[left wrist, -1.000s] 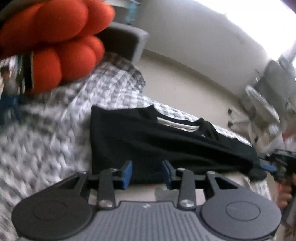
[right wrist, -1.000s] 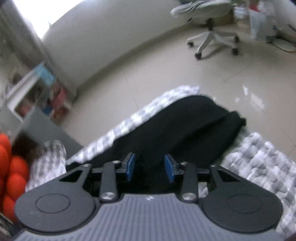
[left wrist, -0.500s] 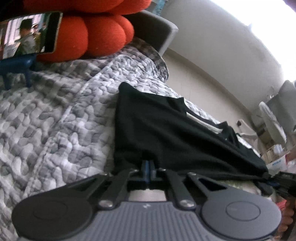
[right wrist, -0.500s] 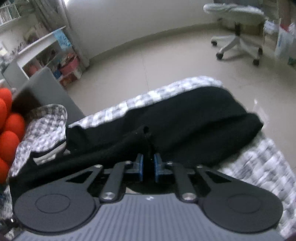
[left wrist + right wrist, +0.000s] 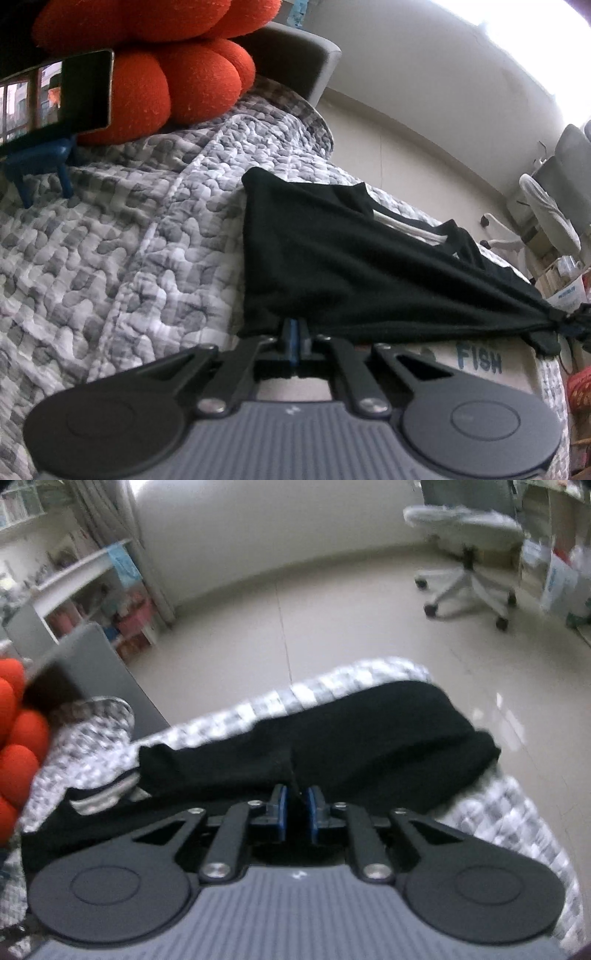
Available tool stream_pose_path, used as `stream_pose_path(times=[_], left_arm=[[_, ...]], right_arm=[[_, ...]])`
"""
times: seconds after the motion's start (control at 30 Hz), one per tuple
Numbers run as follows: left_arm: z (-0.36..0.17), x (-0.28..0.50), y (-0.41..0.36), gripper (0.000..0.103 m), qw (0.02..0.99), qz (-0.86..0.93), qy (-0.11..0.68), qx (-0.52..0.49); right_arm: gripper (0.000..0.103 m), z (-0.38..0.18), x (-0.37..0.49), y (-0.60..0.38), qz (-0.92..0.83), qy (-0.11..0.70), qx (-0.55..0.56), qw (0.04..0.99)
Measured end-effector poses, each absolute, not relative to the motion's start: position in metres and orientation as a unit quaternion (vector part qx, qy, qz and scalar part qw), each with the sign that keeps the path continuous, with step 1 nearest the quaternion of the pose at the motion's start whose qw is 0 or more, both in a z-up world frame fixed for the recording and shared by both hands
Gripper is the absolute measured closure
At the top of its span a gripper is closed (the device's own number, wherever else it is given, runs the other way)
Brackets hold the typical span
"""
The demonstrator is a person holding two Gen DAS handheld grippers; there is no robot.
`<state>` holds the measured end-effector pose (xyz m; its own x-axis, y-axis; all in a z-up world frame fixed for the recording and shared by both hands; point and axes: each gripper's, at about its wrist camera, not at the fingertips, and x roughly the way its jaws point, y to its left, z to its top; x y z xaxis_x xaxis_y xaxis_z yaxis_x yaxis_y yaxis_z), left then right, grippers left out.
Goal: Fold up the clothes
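A black T-shirt (image 5: 332,266) with a white-striped neckline lies on a grey-and-white quilted bed cover (image 5: 110,240). Its near hem is lifted and pulled taut between both grippers. My left gripper (image 5: 294,328) is shut on the hem at the shirt's near left corner. In the right wrist view my right gripper (image 5: 295,801) pinches a bunched fold of the shirt (image 5: 369,731) between its blue pads (image 5: 281,805); its jaws are opening slightly with the cloth still between them. The shirt's far half rests flat on the quilt (image 5: 517,812).
An orange knotted cushion (image 5: 166,74) and a phone (image 5: 74,88) on a blue stand sit at the bed's head, by a grey headboard (image 5: 295,55). A white "FISH" box (image 5: 480,360) lies under the lifted hem. An office chair (image 5: 469,535) and shelves (image 5: 92,590) stand on the tiled floor.
Both grippers went from open over the shirt's near edge to closed on it. The hem has since come up off the quilt and stretched taut between them.
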<state>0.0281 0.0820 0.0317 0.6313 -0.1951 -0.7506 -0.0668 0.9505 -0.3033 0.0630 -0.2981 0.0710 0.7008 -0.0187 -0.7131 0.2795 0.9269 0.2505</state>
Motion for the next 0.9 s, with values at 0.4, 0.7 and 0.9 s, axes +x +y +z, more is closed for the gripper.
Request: stream_pose_path(times=[0.4, 0.7, 0.9], left_arm=[[0.031, 0.028, 0.082, 0.103, 0.890, -0.029, 0.437, -0.130], [0.044, 0.026, 0.124, 0.103, 0.890, -0.013, 0.400, -0.217], [0.043, 0.027, 0.124, 0.091, 0.879, -0.048, 0.404, -0.250]], right_arm=[[0.070, 0.066, 0.054, -0.180, 0.086, 0.384, -0.010, 0.919], [0.073, 0.050, 0.065, -0.140, 0.146, 0.416, -0.054, 0.896], [0.073, 0.063, 0.053, -0.121, 0.177, 0.391, -0.070, 0.900]])
